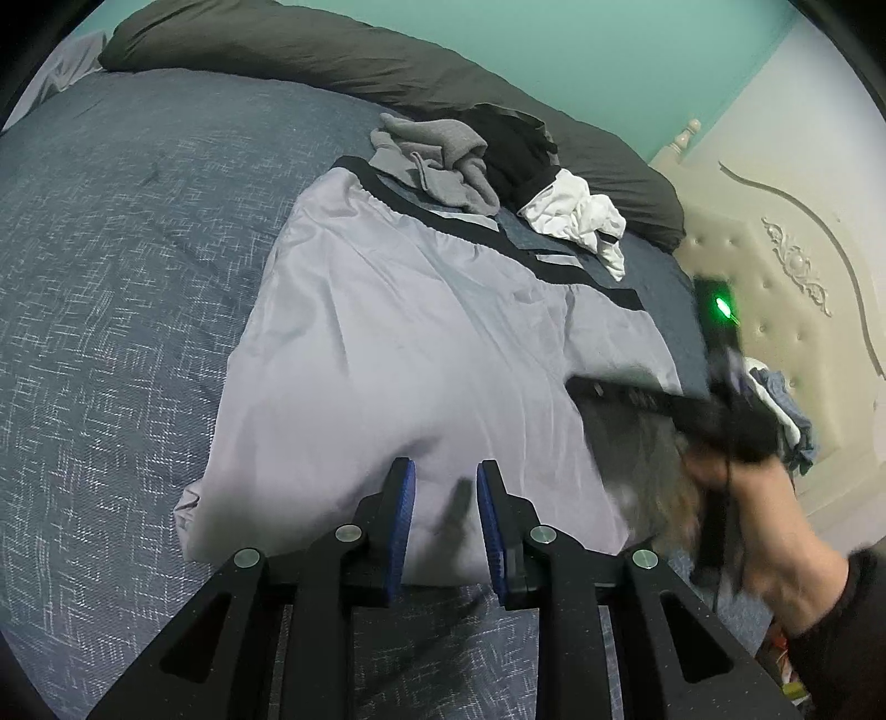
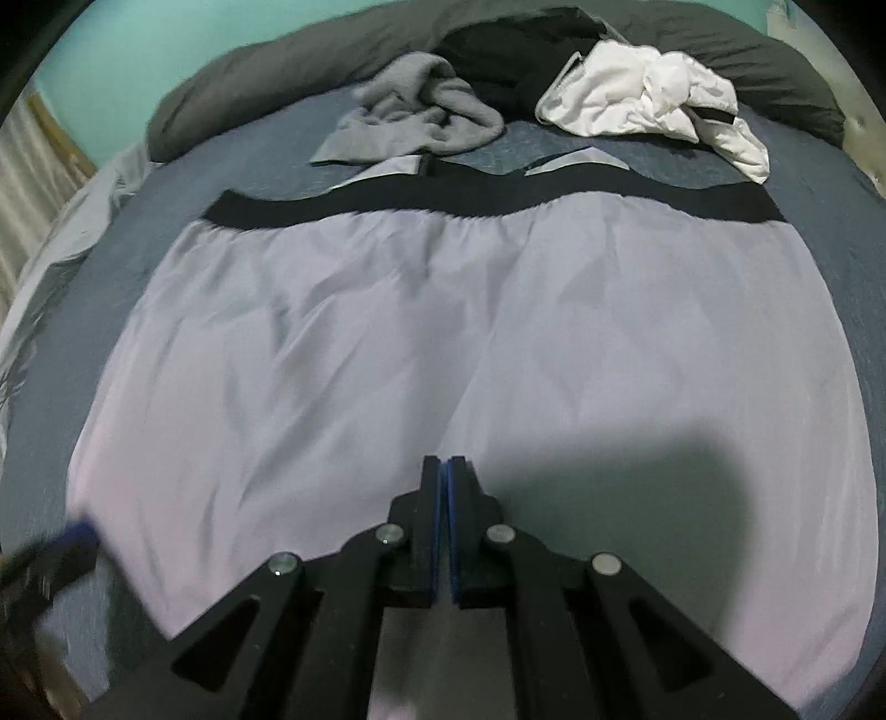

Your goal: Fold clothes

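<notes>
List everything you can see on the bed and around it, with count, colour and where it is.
Shorts: one, light grey with black waistband, spread flat mid-bed.
Grey garment: one, crumpled beyond the waistband.
White garment: one, crumpled, far right.
Black garment: one, between grey and white.
Bedspread: one, blue-grey, under everything.
Duvet: one, dark grey, bunched along far edge.
Headboard: one, cream, tufted.
Wall: teal.
Left gripper: black, blue pads, open.
Right gripper: shut, over shorts.
Hand: one, holding right gripper.

Right gripper (image 1: pixel 581 385) smeared with motion blur over the lilac shorts (image 1: pixel 387 360), left gripper (image 2: pixel 83 526) a dark blur at the bed's near left edge, shorts' hem hidden behind the gripper bodies
</notes>
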